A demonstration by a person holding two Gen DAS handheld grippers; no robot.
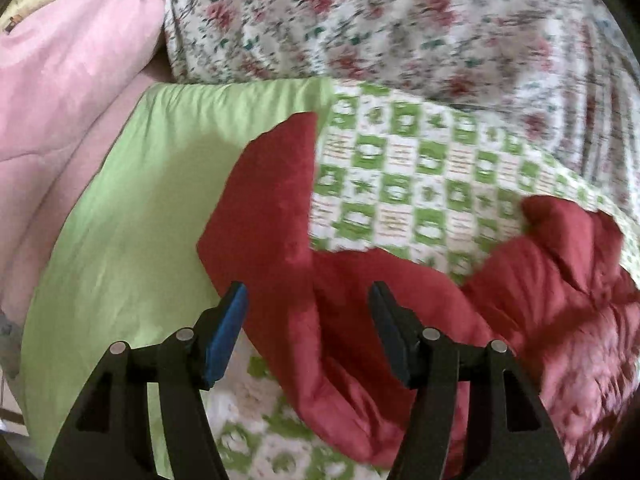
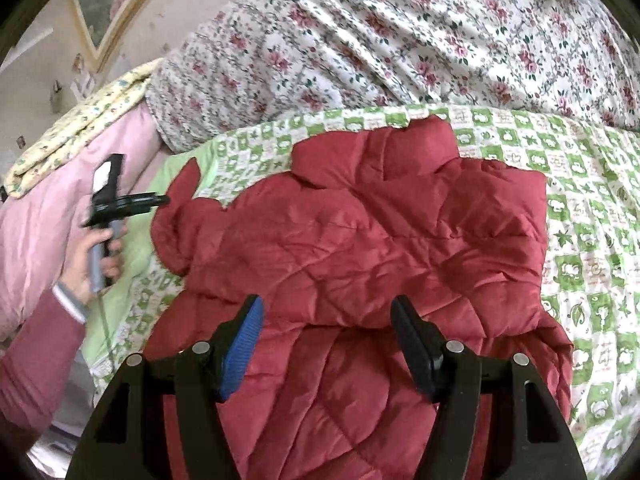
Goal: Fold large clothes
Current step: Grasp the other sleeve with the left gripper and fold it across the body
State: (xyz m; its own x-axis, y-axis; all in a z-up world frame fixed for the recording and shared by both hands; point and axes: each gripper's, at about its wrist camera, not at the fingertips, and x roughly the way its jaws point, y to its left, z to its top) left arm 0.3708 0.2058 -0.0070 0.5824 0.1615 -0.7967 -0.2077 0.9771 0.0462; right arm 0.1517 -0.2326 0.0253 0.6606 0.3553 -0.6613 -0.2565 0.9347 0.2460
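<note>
A red quilted puffer jacket (image 2: pixel 360 240) lies on a green-and-white checked quilt (image 2: pixel 580 208), its right side folded over the body, collar at the far side. My right gripper (image 2: pixel 326 312) is open above the jacket's near part, holding nothing. My left gripper (image 1: pixel 308 294) is open over the jacket's left sleeve (image 1: pixel 276 200), which points away across the quilt's plain green edge (image 1: pixel 132 208). The left gripper also shows in the right wrist view (image 2: pixel 160 199), held in a hand at the sleeve's end (image 2: pixel 182 188).
A floral duvet (image 2: pixel 400 48) is heaped at the far side of the bed. A pink blanket (image 1: pixel 60 80) and a yellow patterned cloth (image 2: pixel 80 128) lie to the left. A wall with a framed picture (image 2: pixel 104 8) is at the far left.
</note>
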